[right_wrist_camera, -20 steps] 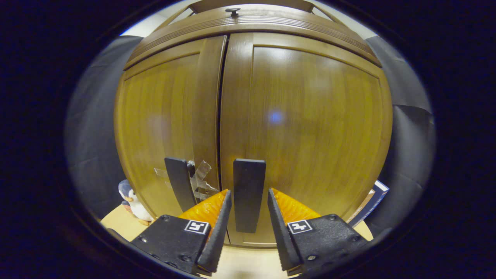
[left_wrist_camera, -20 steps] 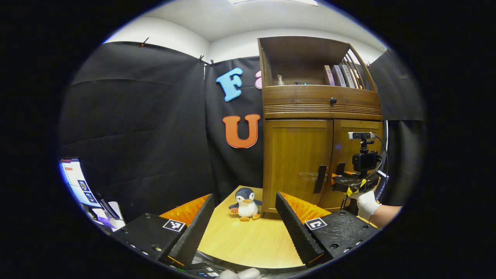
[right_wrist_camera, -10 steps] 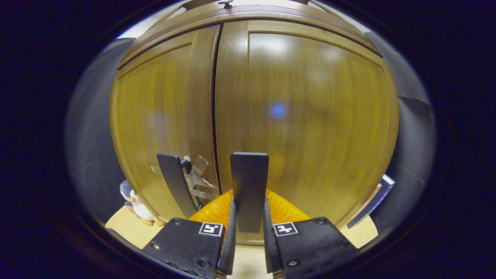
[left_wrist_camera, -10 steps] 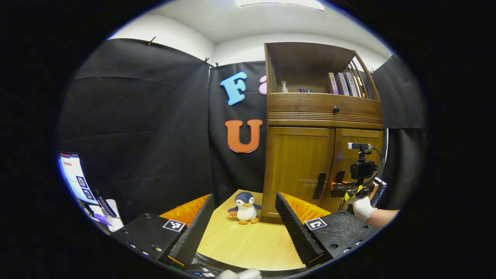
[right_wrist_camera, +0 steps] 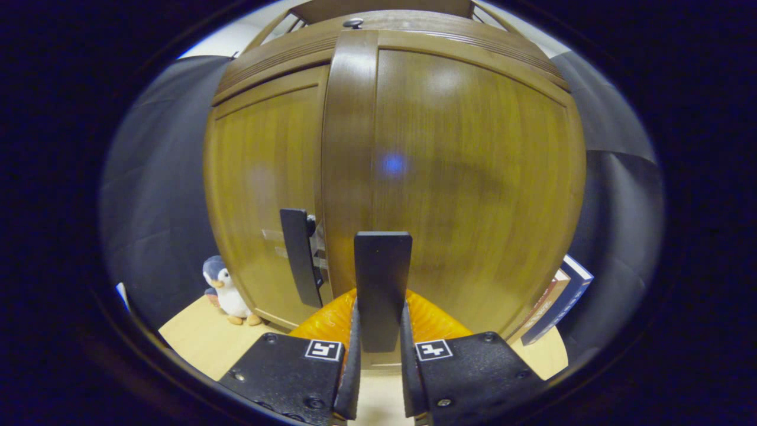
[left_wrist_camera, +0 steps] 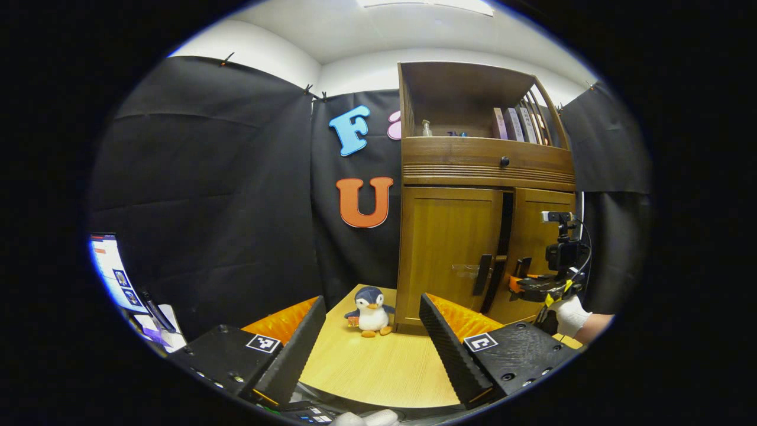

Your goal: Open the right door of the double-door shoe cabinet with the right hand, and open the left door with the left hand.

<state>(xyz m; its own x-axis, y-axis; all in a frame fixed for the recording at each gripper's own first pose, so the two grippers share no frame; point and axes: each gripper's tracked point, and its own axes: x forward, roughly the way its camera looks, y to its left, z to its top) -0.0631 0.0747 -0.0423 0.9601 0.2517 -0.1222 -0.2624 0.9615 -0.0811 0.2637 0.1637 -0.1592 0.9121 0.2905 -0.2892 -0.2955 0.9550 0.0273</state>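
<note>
Right gripper [right_wrist_camera: 378, 349]: fingers clamped on right door handle [right_wrist_camera: 382, 284], door ajar | Left gripper [left_wrist_camera: 372, 337]: fingers spread wide, holding nothing, above table [left_wrist_camera: 378, 373]

Bright, even indoor light with strong fisheye bending in both views.

Light comes from a ceiling lamp [left_wrist_camera: 423, 3] at the top of the left gripper view, and the table [left_wrist_camera: 378, 367] is lit evenly with soft shadows. In the right gripper view the right door [right_wrist_camera: 473, 177] shows pale glare patches and a small blue reflection, its wood grain looks slightly soft, and its straight edges bulge outward. Details near the rims are stretched and darker.
</note>
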